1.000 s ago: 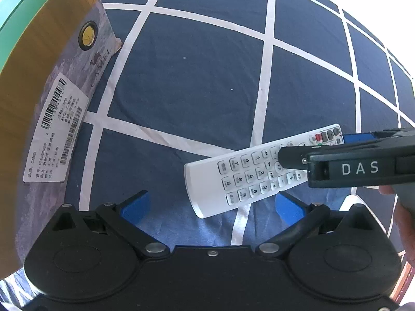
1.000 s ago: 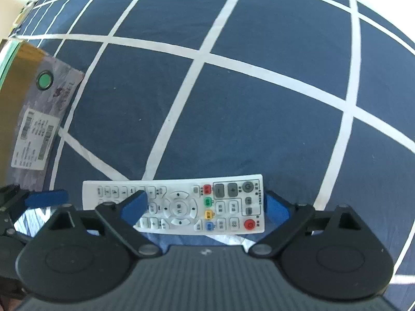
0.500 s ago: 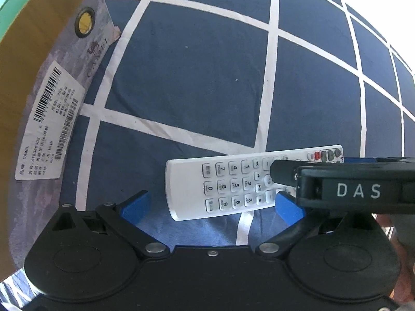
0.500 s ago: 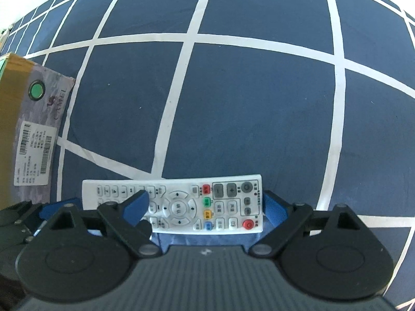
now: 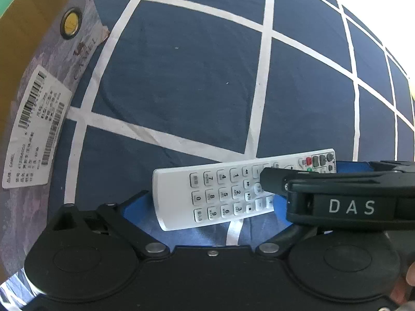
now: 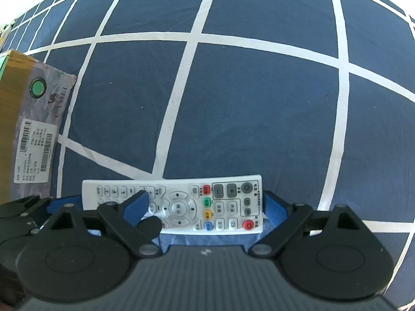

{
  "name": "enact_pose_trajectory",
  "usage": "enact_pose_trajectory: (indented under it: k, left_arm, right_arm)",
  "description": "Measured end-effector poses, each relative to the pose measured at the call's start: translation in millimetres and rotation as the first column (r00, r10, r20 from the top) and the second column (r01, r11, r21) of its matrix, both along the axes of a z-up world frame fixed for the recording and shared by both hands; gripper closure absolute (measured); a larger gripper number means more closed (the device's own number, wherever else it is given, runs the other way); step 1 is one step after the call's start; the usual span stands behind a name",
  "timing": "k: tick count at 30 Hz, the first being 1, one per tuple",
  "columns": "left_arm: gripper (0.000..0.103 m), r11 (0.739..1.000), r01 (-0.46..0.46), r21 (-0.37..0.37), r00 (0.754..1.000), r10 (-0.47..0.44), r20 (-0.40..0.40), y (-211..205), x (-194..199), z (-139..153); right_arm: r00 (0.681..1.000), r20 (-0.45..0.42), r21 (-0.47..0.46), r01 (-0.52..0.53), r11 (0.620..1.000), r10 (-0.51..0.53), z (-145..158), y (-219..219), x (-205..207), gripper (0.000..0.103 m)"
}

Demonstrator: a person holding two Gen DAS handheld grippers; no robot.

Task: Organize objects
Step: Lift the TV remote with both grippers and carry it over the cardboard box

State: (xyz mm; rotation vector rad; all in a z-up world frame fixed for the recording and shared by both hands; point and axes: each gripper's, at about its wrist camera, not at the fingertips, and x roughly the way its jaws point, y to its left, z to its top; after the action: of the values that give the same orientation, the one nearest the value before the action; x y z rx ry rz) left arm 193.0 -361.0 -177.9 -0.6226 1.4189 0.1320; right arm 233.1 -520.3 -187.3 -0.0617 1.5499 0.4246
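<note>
A white remote control (image 5: 215, 194) lies on the blue checked cloth. It also shows in the right wrist view (image 6: 197, 204). My left gripper (image 5: 205, 207) is open, with the remote's number end between its blue fingers. My right gripper (image 6: 205, 207) is open, with the remote's coloured-button end between its fingers. The right gripper's black body marked DAS (image 5: 350, 202) crosses over the remote in the left wrist view. Contact between pads and remote cannot be told.
A cardboard box (image 5: 31, 83) with a barcode label (image 5: 36, 127) stands at the left; it also shows in the right wrist view (image 6: 28, 129). The blue cloth with white lines (image 6: 246, 103) stretches ahead.
Both grippers have moved in closer to the remote, which now sits deeper between the left fingers. The box has shifted a little further left in view.
</note>
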Motion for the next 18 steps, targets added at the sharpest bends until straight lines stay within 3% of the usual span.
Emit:
enact_pose_trajectory:
  k: [9,18]
  left_arm:
    - [0.008,1.0,0.009,-0.011,1.0,-0.009,-0.007,1,-3,5]
    - [0.008,0.999,0.032,0.018,0.999,-0.033,0.032,4,-23,37]
  right_arm:
    - [1.0,0.0,-0.002,0.013,1.0,-0.013,1,0,-4,0.01]
    - [0.998,0.04,0.023,0.049,0.999,-0.05,30,-1,-26,0.01]
